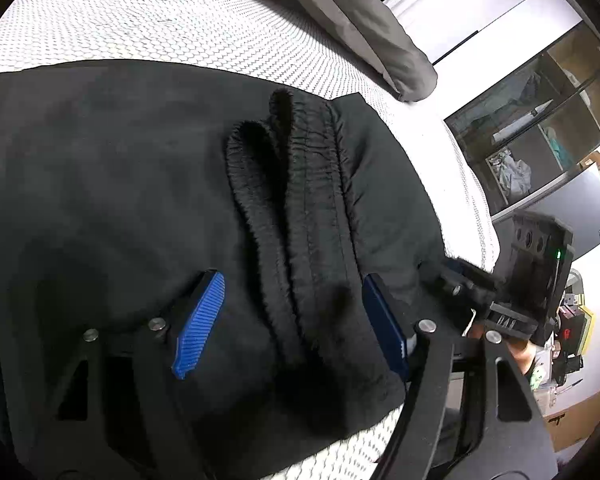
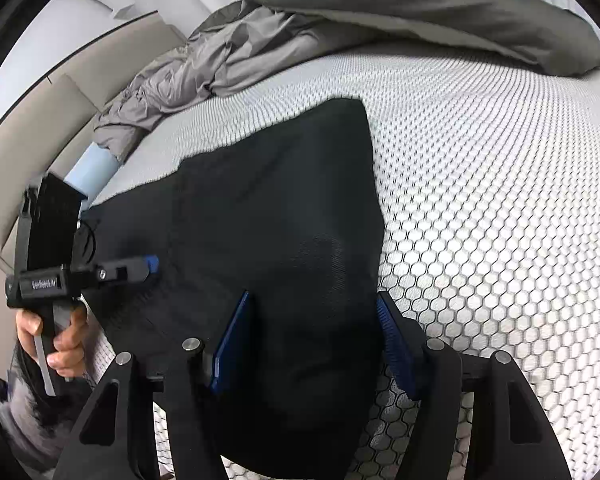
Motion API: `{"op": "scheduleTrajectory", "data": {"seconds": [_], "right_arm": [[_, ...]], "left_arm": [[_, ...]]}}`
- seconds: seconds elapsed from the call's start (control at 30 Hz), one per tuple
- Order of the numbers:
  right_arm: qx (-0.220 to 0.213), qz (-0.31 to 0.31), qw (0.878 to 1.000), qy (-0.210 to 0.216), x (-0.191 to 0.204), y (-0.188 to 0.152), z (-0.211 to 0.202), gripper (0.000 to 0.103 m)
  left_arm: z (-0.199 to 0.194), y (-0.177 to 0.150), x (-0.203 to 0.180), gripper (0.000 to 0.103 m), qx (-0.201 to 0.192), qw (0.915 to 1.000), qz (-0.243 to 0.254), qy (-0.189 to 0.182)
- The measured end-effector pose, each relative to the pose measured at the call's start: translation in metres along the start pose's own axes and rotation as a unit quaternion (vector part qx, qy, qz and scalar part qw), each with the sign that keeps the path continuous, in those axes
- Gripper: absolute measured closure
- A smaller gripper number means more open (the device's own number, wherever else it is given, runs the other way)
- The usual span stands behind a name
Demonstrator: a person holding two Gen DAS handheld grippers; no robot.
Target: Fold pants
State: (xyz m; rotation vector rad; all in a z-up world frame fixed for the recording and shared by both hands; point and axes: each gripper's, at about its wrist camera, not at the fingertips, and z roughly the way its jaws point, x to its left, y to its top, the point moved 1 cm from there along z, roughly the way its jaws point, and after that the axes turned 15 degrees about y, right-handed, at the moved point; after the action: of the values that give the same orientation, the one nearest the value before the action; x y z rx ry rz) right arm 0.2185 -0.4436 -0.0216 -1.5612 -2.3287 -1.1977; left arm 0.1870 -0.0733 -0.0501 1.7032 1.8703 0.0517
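Black pants (image 1: 100, 168) lie on a white honeycomb-patterned mattress (image 1: 148, 28). In the left wrist view the elastic waistband (image 1: 300, 184) is bunched between the blue pads of my left gripper (image 1: 296, 320), which is open and low over the cloth. The right gripper shows at that view's right edge (image 1: 496, 292). In the right wrist view the pants (image 2: 268, 200) lie flat with a folded edge on the right; my right gripper (image 2: 312, 340) is open, straddling that edge close to the cloth. The left gripper (image 2: 132, 272) shows at the left, held by a hand.
A crumpled grey duvet (image 2: 340, 12) lies at the far side of the mattress (image 2: 500, 160). A beige headboard (image 2: 40, 120) is at the left. Shelves with clothes (image 1: 532, 120) and a dark monitor (image 1: 560, 208) stand beyond the bed's edge.
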Motion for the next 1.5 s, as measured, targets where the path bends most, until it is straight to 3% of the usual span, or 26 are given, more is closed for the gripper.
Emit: {"op": "scheduleTrajectory", "data": {"seconds": [0.17, 0.2, 0.27, 0.37, 0.57, 0.73, 0.83, 0.9, 1.0, 1.1, 1.27, 1.33, 1.43, 1.5], "right_arm": [[0.002, -0.013, 1.000, -0.009, 0.011, 0.001, 0.012, 0.038], [0.003, -0.019, 1.000, -0.014, 0.012, 0.001, 0.013, 0.038], [0.004, -0.022, 1.000, -0.018, 0.013, -0.005, 0.021, 0.037], [0.001, -0.026, 0.999, -0.022, 0.017, 0.002, 0.031, 0.037], [-0.029, -0.018, 0.999, 0.010, 0.023, 0.009, 0.023, 0.037], [-0.038, -0.012, 0.998, 0.051, 0.035, 0.020, 0.025, 0.037], [-0.029, -0.017, 0.998, 0.058, 0.045, 0.023, 0.038, 0.037], [-0.015, -0.024, 0.998, 0.052, 0.048, 0.022, 0.043, 0.037], [0.003, -0.023, 0.999, 0.043, 0.050, 0.021, 0.053, 0.037], [0.014, -0.010, 0.999, 0.045, 0.048, 0.017, 0.053, 0.037], [0.029, 0.018, 0.993, 0.112, 0.045, 0.000, 0.044, 0.037], [0.019, 0.053, 0.989, 0.135, 0.039, -0.002, 0.048, 0.048], [-0.007, 0.119, 0.979, 0.163, 0.024, -0.001, 0.053, 0.064], [-0.039, 0.145, 0.971, 0.186, 0.023, 0.006, 0.053, 0.083]], "left_arm": [[0.014, 0.011, -0.011, 0.034, 0.001, 0.9996, -0.026, -0.012], [0.015, 0.012, -0.014, 0.040, -0.003, 0.9995, -0.030, -0.009], [0.022, 0.017, -0.022, 0.062, -0.007, 0.9992, -0.039, 0.005], [0.015, 0.020, -0.025, 0.082, -0.026, 0.9981, -0.055, 0.004], [-0.032, 0.033, -0.018, 0.090, -0.084, 0.9959, -0.031, 0.012], [-0.093, 0.038, 0.039, 0.094, -0.141, 0.9865, -0.056, 0.062], [-0.107, 0.034, 0.078, 0.094, -0.145, 0.9800, -0.085, 0.106], [-0.098, 0.029, 0.098, 0.093, -0.119, 0.9768, -0.095, 0.150], [-0.086, 0.022, 0.118, 0.089, -0.095, 0.9785, -0.114, 0.143], [-0.099, 0.024, 0.119, 0.086, -0.107, 0.9758, -0.116, 0.151], [-0.119, 0.020, 0.094, 0.058, -0.151, 0.9724, -0.086, 0.156], [-0.118, 0.019, 0.077, 0.042, -0.156, 0.9736, -0.065, 0.153], [-0.103, 0.019, 0.043, 0.039, -0.146, 0.9793, -0.029, 0.137], [-0.088, 0.019, 0.023, 0.039, -0.135, 0.9824, -0.009, 0.128]]}}
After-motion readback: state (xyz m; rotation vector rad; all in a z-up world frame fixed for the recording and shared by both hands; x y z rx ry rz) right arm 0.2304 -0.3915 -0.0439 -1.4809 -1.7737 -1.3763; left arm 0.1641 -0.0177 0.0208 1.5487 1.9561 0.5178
